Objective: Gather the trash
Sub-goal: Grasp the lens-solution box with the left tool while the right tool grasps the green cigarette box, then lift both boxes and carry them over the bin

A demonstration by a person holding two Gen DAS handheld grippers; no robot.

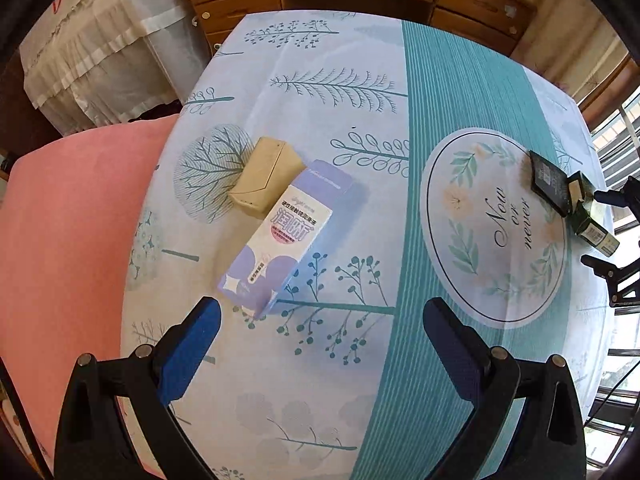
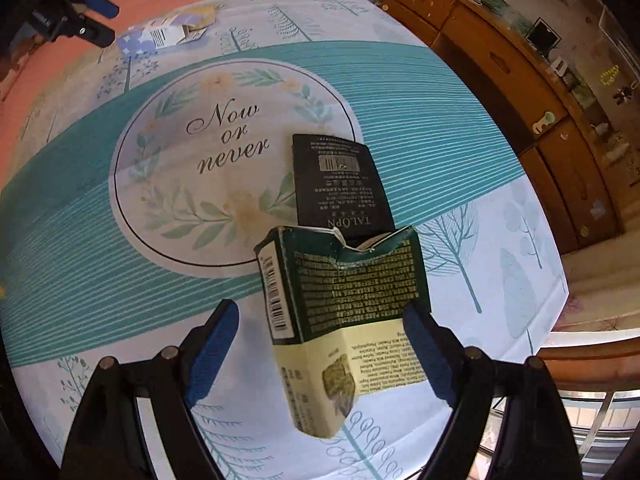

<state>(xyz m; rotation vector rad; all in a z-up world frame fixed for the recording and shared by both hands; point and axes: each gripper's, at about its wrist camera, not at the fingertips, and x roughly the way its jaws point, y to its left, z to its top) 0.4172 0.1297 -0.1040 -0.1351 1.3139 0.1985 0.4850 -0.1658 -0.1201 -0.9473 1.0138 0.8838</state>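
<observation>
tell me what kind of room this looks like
Most likely a lived-in home, perhaps a bedroom or living room: a table under a printed tree-pattern tablecloth, a worn wooden chest of drawers cluttered on top, and a pink cushioned seat beside the table.

I see a smooth printed cloth (image 1: 360, 80) over the table. The purple box (image 1: 280, 240) and the beige box (image 1: 266, 176) look like matt cardboard; the green box (image 2: 344, 304) is creased, torn card. The drawers (image 2: 500, 60) are scuffed, glossy wood. My gripper pads (image 1: 192, 344) look like textured blue rubber.
</observation>
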